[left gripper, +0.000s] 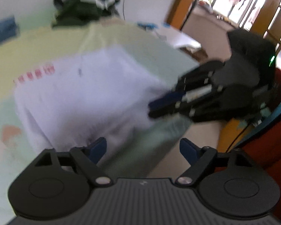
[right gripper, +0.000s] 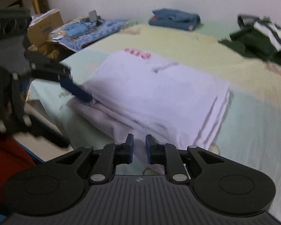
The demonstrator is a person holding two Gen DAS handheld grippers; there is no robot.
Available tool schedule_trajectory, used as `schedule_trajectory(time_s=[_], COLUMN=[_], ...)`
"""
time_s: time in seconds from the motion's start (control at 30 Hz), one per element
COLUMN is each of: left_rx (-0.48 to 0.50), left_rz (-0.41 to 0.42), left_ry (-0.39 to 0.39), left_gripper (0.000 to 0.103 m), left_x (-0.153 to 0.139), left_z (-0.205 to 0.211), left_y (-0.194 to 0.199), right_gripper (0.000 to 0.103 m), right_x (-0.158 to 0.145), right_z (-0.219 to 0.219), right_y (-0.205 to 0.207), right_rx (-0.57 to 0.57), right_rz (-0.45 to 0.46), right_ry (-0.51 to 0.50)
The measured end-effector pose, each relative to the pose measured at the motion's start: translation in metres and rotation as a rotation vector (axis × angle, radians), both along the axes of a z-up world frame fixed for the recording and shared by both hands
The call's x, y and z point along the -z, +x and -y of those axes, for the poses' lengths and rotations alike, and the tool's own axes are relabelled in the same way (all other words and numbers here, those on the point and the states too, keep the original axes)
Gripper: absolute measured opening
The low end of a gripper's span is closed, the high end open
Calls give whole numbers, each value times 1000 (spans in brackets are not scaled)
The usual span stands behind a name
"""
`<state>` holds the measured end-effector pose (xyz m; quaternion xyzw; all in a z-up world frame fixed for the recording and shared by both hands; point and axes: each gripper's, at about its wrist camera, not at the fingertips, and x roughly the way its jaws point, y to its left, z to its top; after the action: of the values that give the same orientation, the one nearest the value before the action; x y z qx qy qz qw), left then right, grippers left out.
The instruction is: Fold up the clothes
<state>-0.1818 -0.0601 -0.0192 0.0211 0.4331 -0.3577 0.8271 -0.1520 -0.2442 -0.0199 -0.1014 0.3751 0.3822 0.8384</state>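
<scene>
Left gripper (left gripper: 143,150) seen spread wide at lower frame, nothing held, right gripper (right gripper: 139,148) narrowed to a slim gap (empty), folded white garment (right gripper: 155,93) laid mid-frame on the bed (right gripper: 252,112).

On my screens the folded garment (right gripper: 155,93) is pale lilac-white, with a small pink-red print (right gripper: 138,53) near its far edge and one thin dark mark. Under it, the bed sheet (right gripper: 252,116) is pale mint green, with a pale yellow band further back and some faint pink motifs. I see a folded blue garment (right gripper: 175,18) at the back and a dark green garment with white stripes (right gripper: 260,35) on the right. Both tongs are black with dark blue pads (right gripper: 130,148), and the left tongs (left gripper: 143,149) look the same. The cardboard box (right gripper: 44,28) is brown, and the patterned cloth (right gripper: 91,31) beside it is light blue.
</scene>
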Motion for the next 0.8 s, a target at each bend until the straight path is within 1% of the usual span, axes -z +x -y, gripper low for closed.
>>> schedule_trajectory(time_s=[0.1,0.17,0.23,0.27,0.37,0.43,0.5,0.57,0.6,0.63,0.67,0.7,0.73,0.77,0.8], left_rx=[11,10,32,40,52,42,39,19,7,-5,-17,-29,-51,-88,-128], left_rz=[-7,-14,9,12,2,-19,-43,-45,-45,-44,-44,-44,-31,-11,9], left_ry=[6,-11,-2,5,14,9,16,14,12,10,8,6,-6,-32,-61], left_gripper=[87,88,87,87,87,86,85,82,81,81,81,83,88,92,98], left_x=[11,13,16,16,15,14,11,2,-2,-7,-12,-17,-24,-31,-37], left_z=[-3,-10,-15,-17,-20,-21,-22,-31,-36,-41,-46,-51,-58,-65,-73], left_y=[-1,1,-3,-4,-4,-2,-2,-5,-8,-10,-12,-14,-15,-14,-12], right_gripper=[13,8,1,0,0,0,0,0,7,11,11,14,18,20,25], right_x=[4,7,8,8,6,4,2,0,-7,-14,-22,-32,-41,-48,-51], right_z=[7,12,18,20,23,22,21,20,23,25,30,36,42,47,49], right_y=[0,0,1,2,5,5,6,6,7,7,7,7,10,12,17], right_rx=[-1,-1,-8,-8,-1,5,11,17,23,29,38,59,92,128,177], right_rz=[8,14,11,0,-33,-55,-77,-99,-132,-170,-181,-183,-177,-168,-146], right_ry=[-24,-39,-52,-54,-63,-73,-82,-92,-79,-62,-18,39,92,145,179])
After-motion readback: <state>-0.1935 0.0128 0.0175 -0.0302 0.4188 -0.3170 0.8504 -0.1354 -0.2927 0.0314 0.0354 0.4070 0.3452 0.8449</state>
